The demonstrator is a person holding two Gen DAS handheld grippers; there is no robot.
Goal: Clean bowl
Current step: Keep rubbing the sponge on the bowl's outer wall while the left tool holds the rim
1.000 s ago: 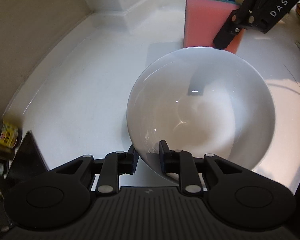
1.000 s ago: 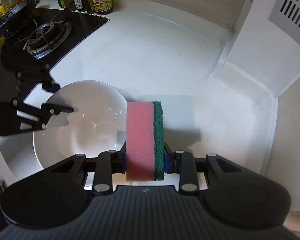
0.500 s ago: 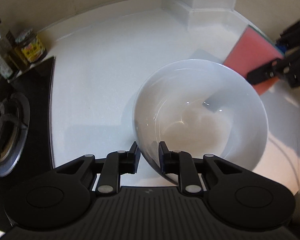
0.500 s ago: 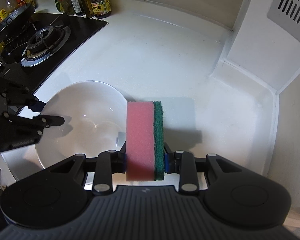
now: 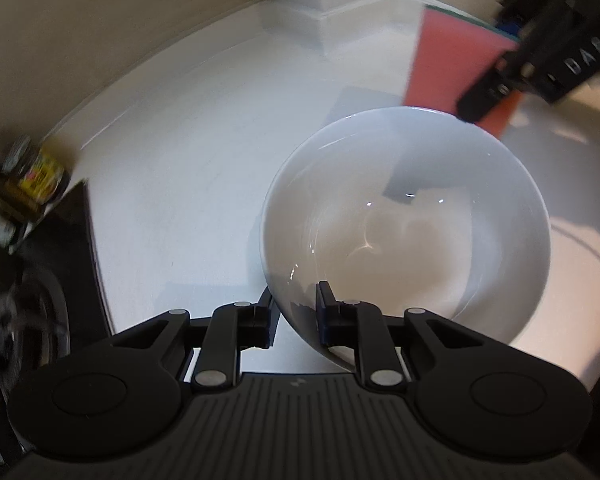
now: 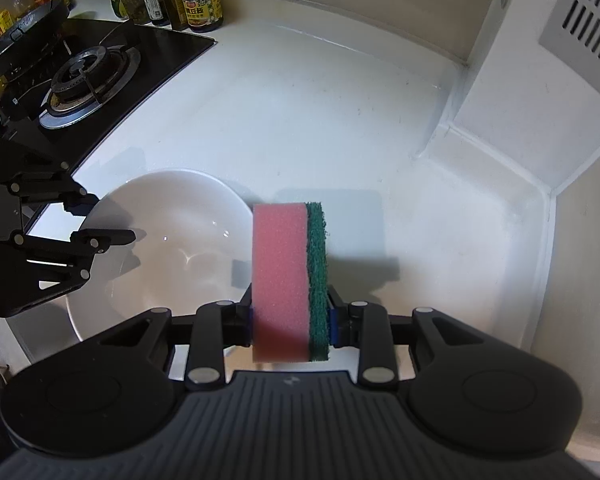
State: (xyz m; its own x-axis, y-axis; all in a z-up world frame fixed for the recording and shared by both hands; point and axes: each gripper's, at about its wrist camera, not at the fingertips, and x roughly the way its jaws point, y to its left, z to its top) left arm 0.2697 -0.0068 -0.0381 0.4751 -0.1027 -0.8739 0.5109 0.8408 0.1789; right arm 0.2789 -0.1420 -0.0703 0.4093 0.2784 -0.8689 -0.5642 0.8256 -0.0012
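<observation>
- Overhead light floods the white worktop (image 6: 300, 120), nearly washing it out at the right.
- The sponge (image 6: 288, 280) casts a soft grey shadow behind it.
- Small glints dot the bowl (image 5: 404, 216).
- In the left wrist view, the jars (image 5: 32, 176) smear with motion blur.
- Fisheye bends and darkens the edges.

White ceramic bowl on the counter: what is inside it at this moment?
The white ceramic bowl shows only glossy reflections, shadows and the left gripper's inner finger on its wall. The pink-and-green sponge hangs beside the rim, hiding some.
</observation>
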